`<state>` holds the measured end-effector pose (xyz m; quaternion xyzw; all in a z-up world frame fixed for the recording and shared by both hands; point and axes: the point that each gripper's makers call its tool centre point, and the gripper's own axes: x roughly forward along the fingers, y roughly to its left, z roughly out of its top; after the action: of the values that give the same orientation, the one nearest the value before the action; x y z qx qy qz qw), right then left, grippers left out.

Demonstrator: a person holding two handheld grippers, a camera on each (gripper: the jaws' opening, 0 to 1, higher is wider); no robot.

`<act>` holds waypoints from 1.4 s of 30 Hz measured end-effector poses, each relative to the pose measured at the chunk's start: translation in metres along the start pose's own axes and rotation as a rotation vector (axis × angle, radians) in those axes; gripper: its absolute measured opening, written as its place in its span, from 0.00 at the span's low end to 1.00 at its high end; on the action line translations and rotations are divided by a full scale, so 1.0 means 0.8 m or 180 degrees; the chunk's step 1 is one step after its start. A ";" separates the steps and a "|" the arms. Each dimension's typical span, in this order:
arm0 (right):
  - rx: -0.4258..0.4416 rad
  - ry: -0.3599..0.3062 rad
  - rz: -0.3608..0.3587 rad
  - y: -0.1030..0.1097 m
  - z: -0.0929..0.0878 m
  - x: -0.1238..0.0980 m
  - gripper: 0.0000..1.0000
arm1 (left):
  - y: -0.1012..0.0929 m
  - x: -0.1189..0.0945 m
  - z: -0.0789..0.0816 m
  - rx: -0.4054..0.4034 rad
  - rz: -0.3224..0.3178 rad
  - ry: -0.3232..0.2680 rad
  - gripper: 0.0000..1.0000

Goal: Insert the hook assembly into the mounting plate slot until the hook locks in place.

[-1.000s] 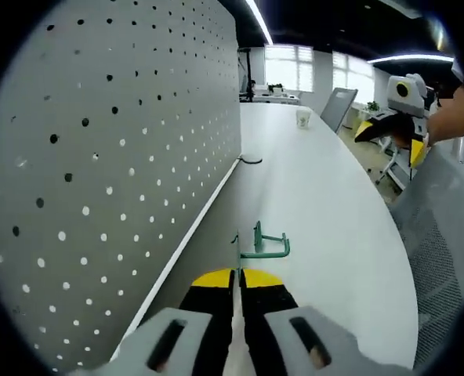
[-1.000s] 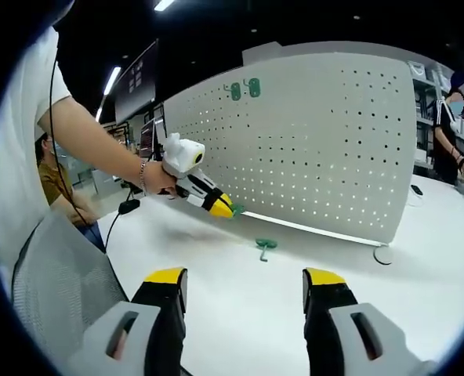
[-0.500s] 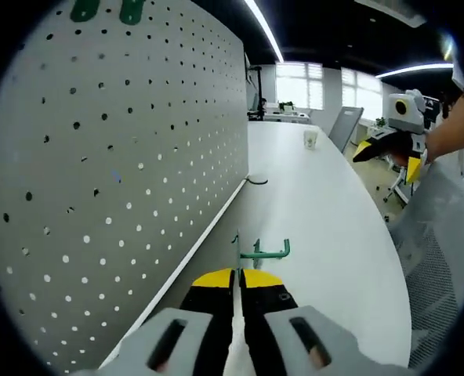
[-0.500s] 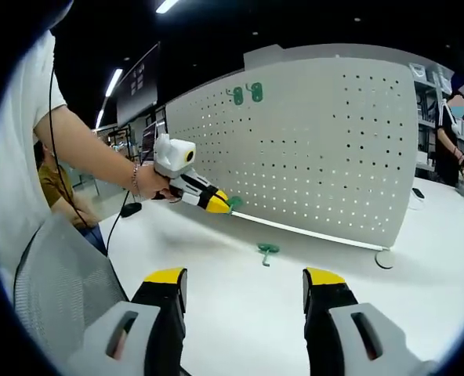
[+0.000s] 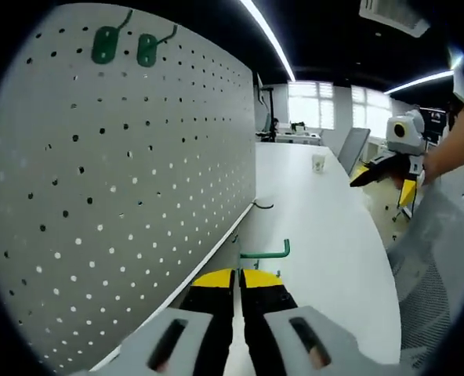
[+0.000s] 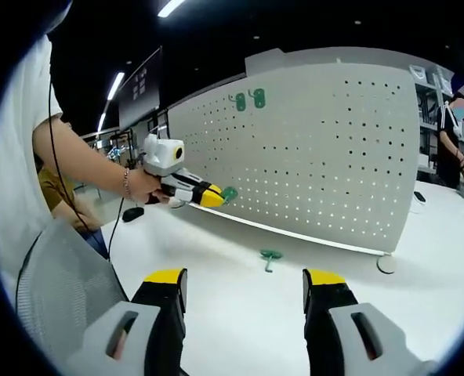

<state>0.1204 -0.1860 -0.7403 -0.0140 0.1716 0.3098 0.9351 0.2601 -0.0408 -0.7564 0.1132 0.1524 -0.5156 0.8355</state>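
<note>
Hook [image 5: 265,253] sits clamped in your left gripper [image 5: 238,276], its jaws pressed together on the plate end, the long green rod running crosswise just past the yellow tips. Pegboard [image 5: 122,196] lies to the left of those fingers, close alongside. Your right gripper [image 6: 244,286] hangs wide apart, empty, well back; a spare hook [image 6: 270,256] lies ahead of it.

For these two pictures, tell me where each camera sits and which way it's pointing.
Left gripper view: rides the left gripper, fingers shut on a green hook, looking along the pegboard and white table; the person's forearm shows at right.
Right gripper view: rides the open right gripper, facing the pegboard front; the person's arm shows.
Shared: pegboard, its two mounted green hooks, table, each other's gripper.
</note>
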 end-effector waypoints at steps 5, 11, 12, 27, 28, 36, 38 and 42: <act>-0.0008 -0.0030 0.0007 0.002 0.004 -0.001 0.58 | -0.003 -0.010 0.013 -0.0044 0.0067 -0.0135 0.02; -0.0022 -0.0058 0.0020 0.004 0.009 0.000 0.58 | -0.011 -0.022 0.029 -0.0079 0.0123 -0.0285 0.02; -0.0024 -0.0067 0.0026 0.005 0.011 0.001 0.58 | -0.011 -0.024 0.031 -0.0080 0.0135 -0.0305 0.02; 0.0006 -0.0128 0.0065 0.009 0.017 0.005 0.58 | -0.021 -0.060 0.060 -0.0131 0.0257 -0.0620 0.02; 0.0006 -0.0128 0.0065 0.008 0.017 0.005 0.58 | -0.022 -0.063 0.062 -0.0135 0.0256 -0.0648 0.02; 0.0004 -0.0148 0.0095 0.011 0.021 0.009 0.58 | -0.027 -0.082 0.070 -0.0188 0.0300 -0.0798 0.02; -0.0002 -0.0150 0.0103 0.011 0.021 0.010 0.58 | -0.029 -0.087 0.071 -0.0187 0.0301 -0.0829 0.02; -0.0006 -0.0163 0.0115 0.012 0.025 0.011 0.58 | -0.034 -0.094 0.074 -0.0168 0.0291 -0.0872 0.02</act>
<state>0.1276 -0.1701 -0.7238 -0.0039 0.1476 0.3270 0.9334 0.2120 -0.0108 -0.6745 0.0266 0.0452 -0.4834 0.8738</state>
